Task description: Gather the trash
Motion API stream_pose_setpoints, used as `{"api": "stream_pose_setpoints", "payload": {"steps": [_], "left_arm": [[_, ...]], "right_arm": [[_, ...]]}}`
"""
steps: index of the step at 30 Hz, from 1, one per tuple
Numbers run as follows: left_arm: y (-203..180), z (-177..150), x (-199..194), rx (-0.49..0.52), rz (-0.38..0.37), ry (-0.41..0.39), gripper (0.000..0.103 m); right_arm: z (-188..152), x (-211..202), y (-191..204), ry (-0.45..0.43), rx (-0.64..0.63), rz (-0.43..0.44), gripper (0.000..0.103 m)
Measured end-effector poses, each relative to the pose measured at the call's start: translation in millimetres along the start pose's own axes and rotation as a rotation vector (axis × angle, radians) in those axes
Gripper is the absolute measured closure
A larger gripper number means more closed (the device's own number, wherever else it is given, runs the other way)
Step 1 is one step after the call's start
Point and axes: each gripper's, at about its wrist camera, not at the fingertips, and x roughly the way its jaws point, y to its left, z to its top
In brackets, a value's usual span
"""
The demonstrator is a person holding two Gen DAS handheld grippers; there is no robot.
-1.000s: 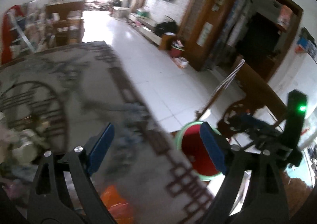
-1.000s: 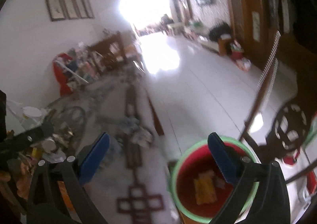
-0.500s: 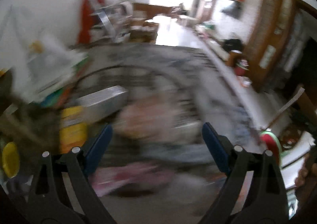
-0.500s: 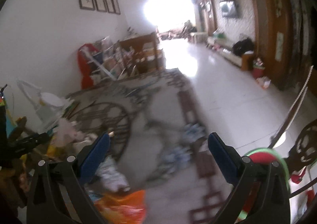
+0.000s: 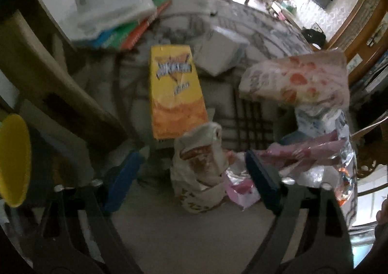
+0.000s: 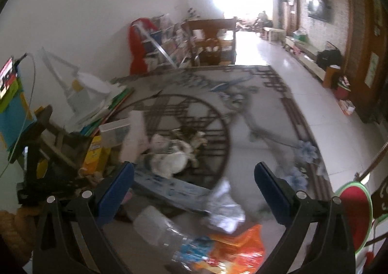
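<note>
Oddly, both tongs gape — the crumpled wrapper (image 5: 198, 167) blurred.

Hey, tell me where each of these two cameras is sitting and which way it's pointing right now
Left wrist: rides the left gripper, tilted down at table litter: a yellow snack box and crumpled bag; only its open blue fingers show.
Right wrist: rides the right gripper, looking along the patterned table down the room, a plastic bottle near; its open fingers show, with the red bin at right.
Shared: the yellow snack box.
</note>
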Motion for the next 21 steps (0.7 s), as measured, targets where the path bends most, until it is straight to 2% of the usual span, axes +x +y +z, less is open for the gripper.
{"api": "stream_pose_setpoints", "payload": {"steps": [3,5,9,13,17,21], "left_arm": [[3,-5,15,-0.008,-0.066,0.061,0.06],[2,-7,13,0.005,-0.075,0.051,0.065],[-2,-7,5,0.037,-0.112,0.024,0.067],[-11,-5,-8,0.077,-0.114,-0.015,0.067],[-16,-2,-18,0.112,-0.123,-0.048,0.067],[-13,0,-21,0.094,-0.143,-0.05,0.067]], "right_arm": [[12,20,21,0.052,-0.034,0.059,0.007],[18,30,31,0.08,-0.037,0.1,0.007],[36,64,46,0.144,0.004,0.179,0.007],[47,95,55,0.211,0.056,0.235,0.007],[48,126,66,0.286,0.064,0.252,0.007],[46,138,79,0.304,0.021,0.236,0.007]]}}
